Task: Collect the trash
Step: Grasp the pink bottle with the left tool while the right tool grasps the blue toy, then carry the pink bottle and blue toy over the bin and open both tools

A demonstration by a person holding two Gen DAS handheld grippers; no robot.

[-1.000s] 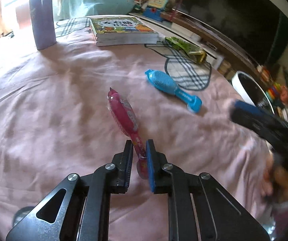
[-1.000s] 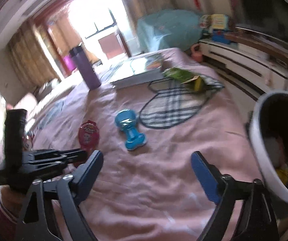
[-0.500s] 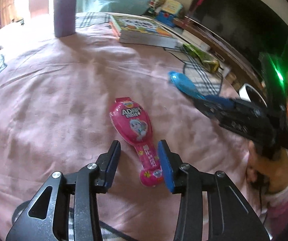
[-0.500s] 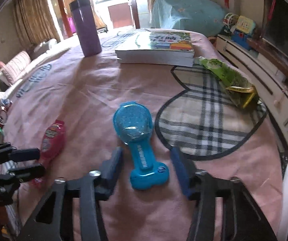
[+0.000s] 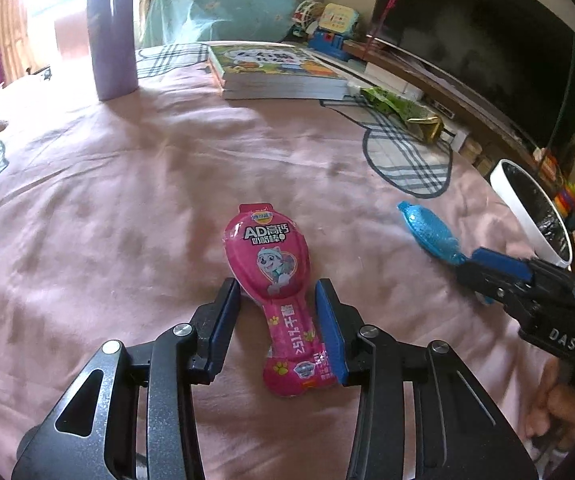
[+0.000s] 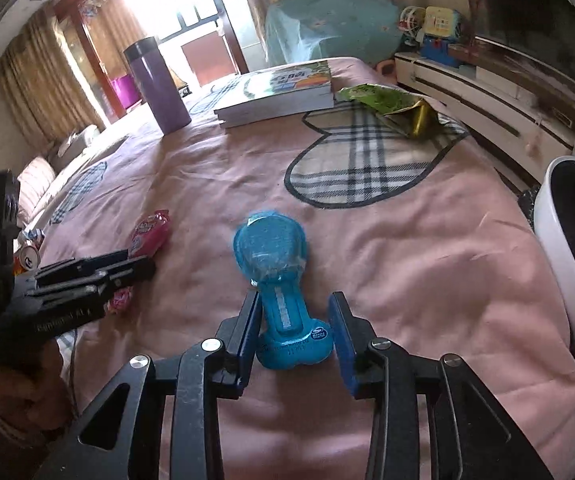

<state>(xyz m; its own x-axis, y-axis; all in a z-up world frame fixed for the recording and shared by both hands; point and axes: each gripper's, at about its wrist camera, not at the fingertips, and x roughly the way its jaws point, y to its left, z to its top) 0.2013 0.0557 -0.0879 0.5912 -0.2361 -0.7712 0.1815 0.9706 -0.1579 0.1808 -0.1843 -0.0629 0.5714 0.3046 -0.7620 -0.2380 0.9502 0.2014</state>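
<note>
Now my left gripper and right gripper each hold released jaws astride a wrapper's narrow stem, pink wrapper and blue wrapper flat on the bed, ready to pinch for the bin.

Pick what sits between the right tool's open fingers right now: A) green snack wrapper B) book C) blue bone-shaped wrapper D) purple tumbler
C: in the right wrist view the right tool is open with its fingers on either side of the narrow end of the blue bone-shaped wrapper, which lies flat on the pink bedspread.
</note>
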